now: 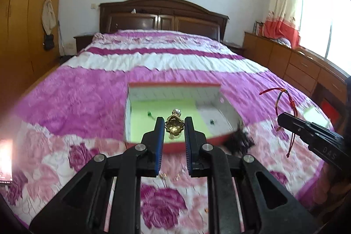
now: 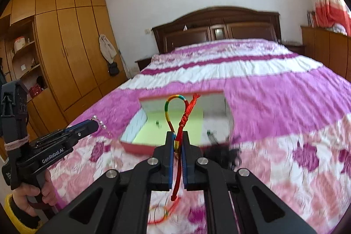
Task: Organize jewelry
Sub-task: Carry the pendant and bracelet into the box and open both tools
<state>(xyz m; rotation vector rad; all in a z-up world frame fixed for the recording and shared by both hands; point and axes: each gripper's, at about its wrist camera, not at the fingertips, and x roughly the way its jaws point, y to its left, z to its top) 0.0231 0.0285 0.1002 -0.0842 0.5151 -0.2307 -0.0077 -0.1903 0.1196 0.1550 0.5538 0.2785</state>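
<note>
We hold a gold brooch (image 1: pixel 174 127) in the left gripper (image 1: pixel 174 124) and a red cord bracelet (image 2: pixel 178 115) in the right gripper (image 2: pixel 178 139) — both jaws clamped, above the open box (image 1: pixel 175 88) on the bed (image 1: pixel 87 91).

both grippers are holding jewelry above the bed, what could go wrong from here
The left gripper pinches the gold brooch only at its fingertips, so it might slip out onto the bedspread. The red cord bracelet in the right gripper dangles loose and could snag the box rim.
</note>
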